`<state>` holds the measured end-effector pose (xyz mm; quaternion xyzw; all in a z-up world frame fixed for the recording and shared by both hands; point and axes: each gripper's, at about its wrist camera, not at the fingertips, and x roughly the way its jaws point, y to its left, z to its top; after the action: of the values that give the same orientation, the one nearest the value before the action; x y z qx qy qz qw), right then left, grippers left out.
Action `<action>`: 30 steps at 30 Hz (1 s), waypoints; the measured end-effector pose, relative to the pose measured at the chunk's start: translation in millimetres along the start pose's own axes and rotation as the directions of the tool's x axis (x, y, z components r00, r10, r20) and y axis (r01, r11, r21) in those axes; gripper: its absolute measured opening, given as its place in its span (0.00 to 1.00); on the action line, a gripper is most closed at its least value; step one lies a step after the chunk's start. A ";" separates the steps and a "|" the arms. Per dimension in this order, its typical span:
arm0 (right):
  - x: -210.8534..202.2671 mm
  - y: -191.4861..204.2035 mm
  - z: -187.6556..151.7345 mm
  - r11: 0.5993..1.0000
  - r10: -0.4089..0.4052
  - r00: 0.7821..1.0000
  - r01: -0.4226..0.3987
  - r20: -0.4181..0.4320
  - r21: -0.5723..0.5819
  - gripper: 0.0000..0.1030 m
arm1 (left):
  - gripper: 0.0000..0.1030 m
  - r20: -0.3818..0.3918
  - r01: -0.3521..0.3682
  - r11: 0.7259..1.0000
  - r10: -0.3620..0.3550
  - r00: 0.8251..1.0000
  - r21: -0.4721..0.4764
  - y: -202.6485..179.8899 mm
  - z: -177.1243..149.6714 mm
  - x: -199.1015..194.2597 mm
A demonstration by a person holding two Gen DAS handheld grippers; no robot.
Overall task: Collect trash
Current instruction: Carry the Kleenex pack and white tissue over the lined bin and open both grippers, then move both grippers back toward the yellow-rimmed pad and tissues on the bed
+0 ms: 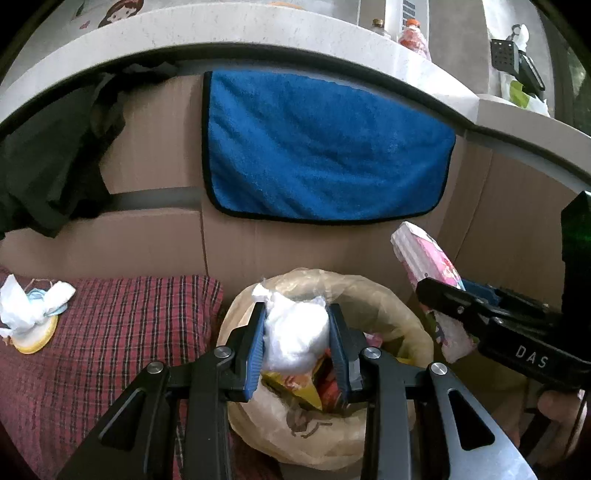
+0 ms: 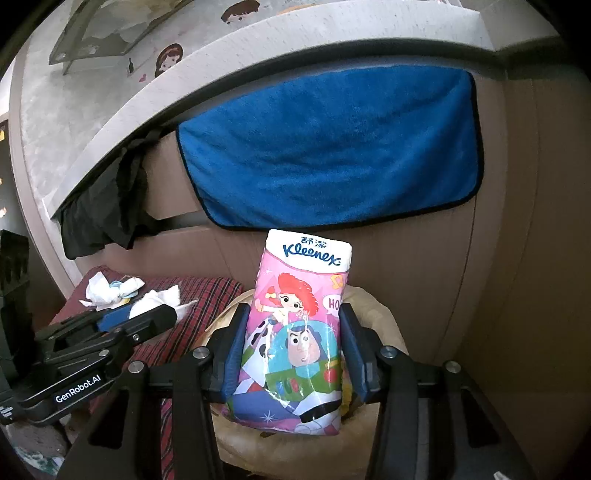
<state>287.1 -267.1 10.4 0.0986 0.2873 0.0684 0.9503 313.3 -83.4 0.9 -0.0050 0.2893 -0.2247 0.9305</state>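
My left fingers (image 1: 296, 341) pinch a white wad (image 1: 295, 332) over the bin (image 1: 388, 306). My right fingers (image 2: 293, 347) clamp the Kleenex pack (image 2: 295, 325)

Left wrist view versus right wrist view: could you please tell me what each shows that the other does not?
Only the left wrist view shows the trash inside the bag, the left tool shut on a tissue wad, and bottles on the counter. Only the right wrist view shows the Kleenex pack's printed front, held in the right tool, and a glass pane above the counter. Both show the blue towel, plaid cloth and loose tissues.
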 end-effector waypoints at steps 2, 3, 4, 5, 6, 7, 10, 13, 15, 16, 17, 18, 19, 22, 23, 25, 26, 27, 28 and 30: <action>3.3 -0.9 -0.3 1.000 0.001 1.000 -0.001 -0.005 0.002 0.43 | 0.32 -0.007 0.004 1.000 -0.004 1.000 -0.004 0.6 0.5 3.8; 4.2 -1.4 -0.3 1.000 0.001 1.000 -0.001 -0.007 0.002 0.43 | 0.32 -0.011 0.007 1.000 -0.007 1.000 -0.005 1.0 0.7 5.9; 5.6 -2.4 -0.5 1.000 0.002 1.000 -0.002 -0.009 0.003 0.43 | 0.32 -0.016 0.009 1.000 -0.009 1.000 -0.007 1.5 0.6 8.2; 7.2 -3.4 -0.4 1.000 0.005 1.000 -0.005 -0.012 0.007 0.43 | 0.32 -0.018 0.011 1.000 -0.011 1.000 -0.008 1.5 0.4 9.8; 8.6 -4.7 -0.5 1.000 0.009 1.000 -0.008 -0.015 0.012 0.43 | 0.32 -0.022 0.015 1.000 -0.016 1.000 -0.009 1.8 0.3 11.8; 10.6 -6.5 -0.4 1.000 0.014 1.000 -0.014 -0.019 0.019 0.43 | 0.32 -0.023 0.019 1.000 -0.019 1.000 -0.011 2.2 0.2 13.4; 15.1 -9.5 -0.6 1.000 0.014 1.000 -0.014 -0.026 0.027 0.43 | 0.32 -0.022 0.023 1.000 -0.024 0.999 -0.011 3.5 0.7 16.9; 19.5 -12.8 -0.9 0.999 0.018 0.999 -0.017 -0.032 0.038 0.43 | 0.32 -0.031 0.033 0.999 -0.033 0.999 -0.020 6.3 1.6 23.0; 23.2 -15.7 -1.0 0.998 0.024 0.999 -0.022 -0.038 0.050 0.43 | 0.32 -0.032 0.061 0.997 -0.062 0.998 -0.037 9.9 2.6 27.6; 24.9 -17.4 -0.9 0.998 0.028 0.999 -0.026 -0.040 0.056 0.43 | 0.33 -0.032 0.080 0.996 -0.082 0.996 -0.044 11.5 3.0 29.5; 27.0 -18.9 -0.9 0.997 0.038 0.998 -0.035 -0.043 0.063 0.43 | 0.35 -0.032 0.121 0.991 -0.123 0.992 -0.061 14.9 3.8 33.4; 29.7 -20.6 -1.0 0.996 0.057 0.997 -0.053 -0.046 0.071 0.44 | 0.46 -0.038 0.154 0.986 -0.157 0.987 -0.070 17.8 4.4 37.4; 32.6 -21.6 -0.9 0.995 0.068 0.996 -0.063 -0.054 0.077 0.48 | 0.52 -0.047 0.169 0.983 -0.173 0.984 -0.076 19.6 4.7 40.3; 39.1 -24.7 -2.1 0.994 0.046 0.997 -0.040 -0.067 0.100 0.52 | 0.61 -0.072 0.203 0.971 -0.213 0.974 -0.125 30.0 5.7 47.2; 39.6 -26.5 -2.7 0.993 0.041 0.997 -0.034 -0.066 0.111 0.53 | 0.62 -0.063 0.200 0.969 -0.210 0.976 -0.146 35.6 6.6 45.7; 38.6 -29.4 -3.3 0.990 0.046 0.997 -0.037 -0.060 0.134 0.55 | 0.64 -0.050 0.190 0.967 -0.201 0.978 -0.171 43.3 9.0 42.0; 37.3 -30.6 -3.7 0.989 0.047 0.997 -0.039 -0.056 0.144 0.55 | 0.64 -0.049 0.186 0.965 -0.197 0.979 -0.183 47.7 10.4 40.2; 35.9 -30.9 -3.9 0.988 0.045 0.998 -0.037 -0.054 0.147 0.55 | 0.64 -0.049 0.180 0.965 -0.193 0.980 -0.193 52.6 11.9 37.3; 34.5 -30.4 -4.0 0.989 0.040 0.998 -0.032 -0.053 0.147 0.55 | 0.64 -0.043 0.175 0.964 -0.187 0.981 -0.199 56.8 12.4 33.4; 31.4 -27.4 -4.2 0.990 0.036 0.998 -0.028 -0.055 0.140 0.56 | 0.64 -0.031 0.158 0.966 -0.168 0.985 -0.205 65.2 13.4 24.6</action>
<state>312.7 -287.2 -15.9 0.1673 0.3167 0.0662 0.9313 365.6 -36.8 -10.2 -0.1178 0.3317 -0.2698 0.8963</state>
